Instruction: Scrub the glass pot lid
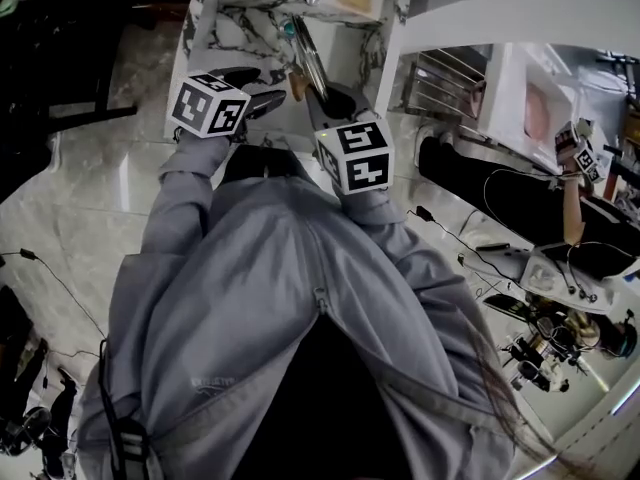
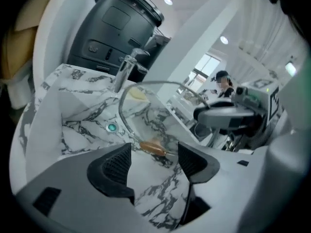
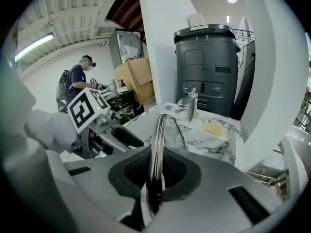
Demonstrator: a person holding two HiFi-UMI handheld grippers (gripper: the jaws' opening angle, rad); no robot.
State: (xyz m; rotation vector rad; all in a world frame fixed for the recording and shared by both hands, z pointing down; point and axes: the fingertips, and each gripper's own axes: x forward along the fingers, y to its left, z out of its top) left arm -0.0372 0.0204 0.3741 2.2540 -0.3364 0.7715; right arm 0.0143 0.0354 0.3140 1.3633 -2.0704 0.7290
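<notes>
The glass pot lid [image 3: 167,123] stands on edge over the marble sink [image 2: 82,125]. My right gripper [image 3: 156,171] is shut on its metal rim, which runs up between the pads. In the left gripper view the lid [image 2: 146,106] shows as a clear disc with a brown wooden knob [image 2: 153,147] facing my left gripper [image 2: 154,160]. That gripper is open, with nothing between its jaws, a short way from the knob. In the head view both grippers, left [image 1: 255,86] and right [image 1: 335,103], reach over the sink with the lid [image 1: 308,58] between them.
A chrome faucet [image 3: 191,101] and a yellow sponge [image 3: 213,127] sit at the sink's back edge. A tall black bin [image 3: 209,67] stands behind them. The sink drain [image 2: 112,127] is below the lid. Another person [image 3: 77,84] works in the background.
</notes>
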